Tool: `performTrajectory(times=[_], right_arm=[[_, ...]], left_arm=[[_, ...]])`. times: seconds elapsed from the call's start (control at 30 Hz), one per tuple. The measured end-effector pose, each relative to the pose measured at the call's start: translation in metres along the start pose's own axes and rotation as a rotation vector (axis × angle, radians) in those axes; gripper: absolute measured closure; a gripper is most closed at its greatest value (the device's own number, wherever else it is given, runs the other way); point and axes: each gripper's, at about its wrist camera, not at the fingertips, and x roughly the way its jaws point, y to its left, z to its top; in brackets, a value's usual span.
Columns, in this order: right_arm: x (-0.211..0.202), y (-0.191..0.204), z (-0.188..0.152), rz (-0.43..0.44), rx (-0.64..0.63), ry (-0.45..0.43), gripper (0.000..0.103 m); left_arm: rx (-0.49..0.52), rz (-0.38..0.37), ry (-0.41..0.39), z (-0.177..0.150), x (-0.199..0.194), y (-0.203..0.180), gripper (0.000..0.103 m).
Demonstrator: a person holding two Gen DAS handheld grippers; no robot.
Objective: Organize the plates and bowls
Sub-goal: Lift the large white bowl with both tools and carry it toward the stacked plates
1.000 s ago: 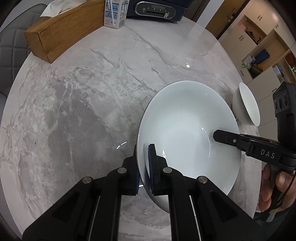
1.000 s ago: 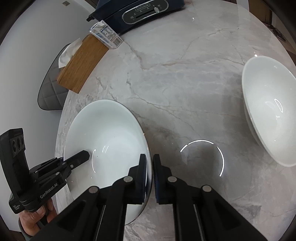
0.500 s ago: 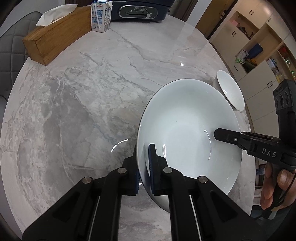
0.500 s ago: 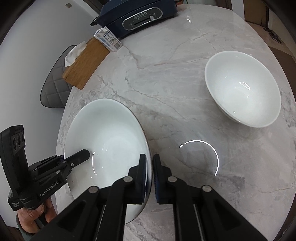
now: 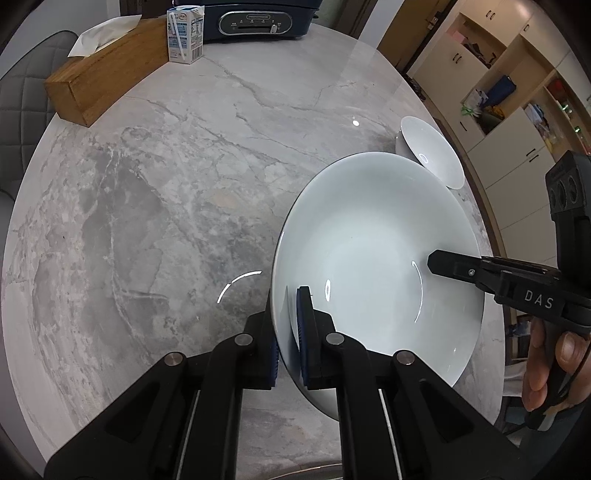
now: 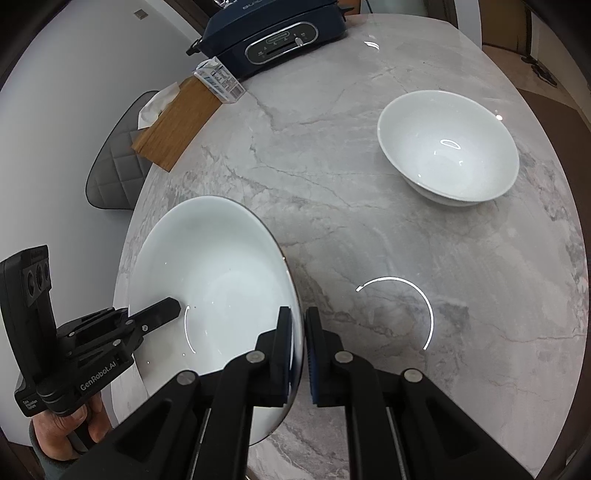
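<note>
The left gripper (image 5: 286, 325) and the right gripper (image 6: 297, 350) each pinch the rim of the same big white plate (image 5: 376, 266), one on each side, and hold it up above the round marble table (image 5: 166, 184). A smaller white bowl (image 6: 448, 147) sits on the table by itself, well apart from the plate. At the far edge of the table are a wooden tissue box (image 5: 107, 81), a small milk carton (image 5: 184, 35) and a dark blue cooker (image 6: 273, 33).
</note>
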Motion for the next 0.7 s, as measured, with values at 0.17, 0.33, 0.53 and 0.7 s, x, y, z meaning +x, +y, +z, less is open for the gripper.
performTrajectory(times=[0.17,0.33,0.53,0.7], right_arm=[[-0.013,-0.005,-0.014,-0.006,0.004,-0.007,0.094],[-0.025,-0.012,-0.033,-0.012,0.010,-0.009,0.094],[-0.036,-0.024,-0.057,-0.015,0.026,-0.010,0.093],[-0.047,-0.033,-0.080,-0.023,0.032,-0.010,0.093]], left_arm=[[0.015,-0.011,0.009,-0.012,-0.003,-0.014,0.096],[0.037,-0.021,0.017,-0.027,-0.006,-0.030,0.096],[0.062,-0.041,0.040,-0.048,-0.004,-0.048,0.096],[0.088,-0.056,0.059,-0.069,-0.001,-0.064,0.096]])
